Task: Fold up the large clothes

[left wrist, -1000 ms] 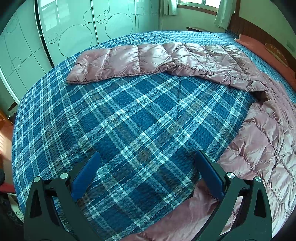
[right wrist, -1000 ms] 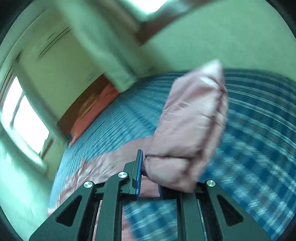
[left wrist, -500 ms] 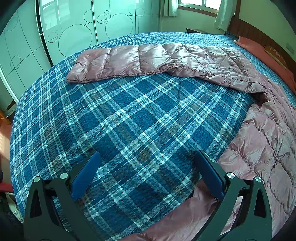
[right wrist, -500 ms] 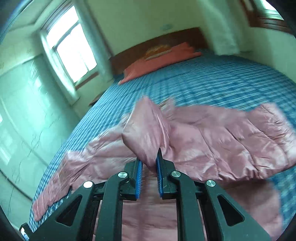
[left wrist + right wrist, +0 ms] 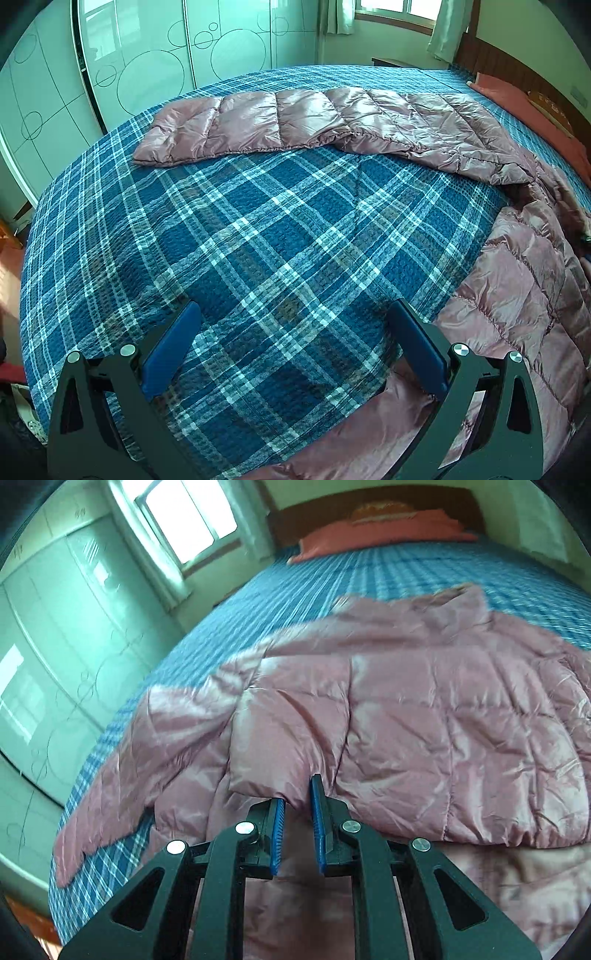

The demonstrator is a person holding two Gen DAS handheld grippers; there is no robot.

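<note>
Bed: I stand at a wide bed [image 5: 258, 229] covered by a blue plaid bedspread [image 5: 207, 258].
Headboard: dark wood headboard [image 5: 369, 502] at the far end, with a coral-red pillow [image 5: 373, 535] against it.
Wardrobe: on my left, pale glossy sliding wardrobe doors [image 5: 147, 55] drawn with thin circles and lines.
Window: a bright window [image 5: 188, 517] with pale curtains [image 5: 445, 29] beside it; daylight comes in there.
Walls: plain, light.
Floor: a reddish strip of floor [image 5: 9, 280] shows beside the bed.
</note>
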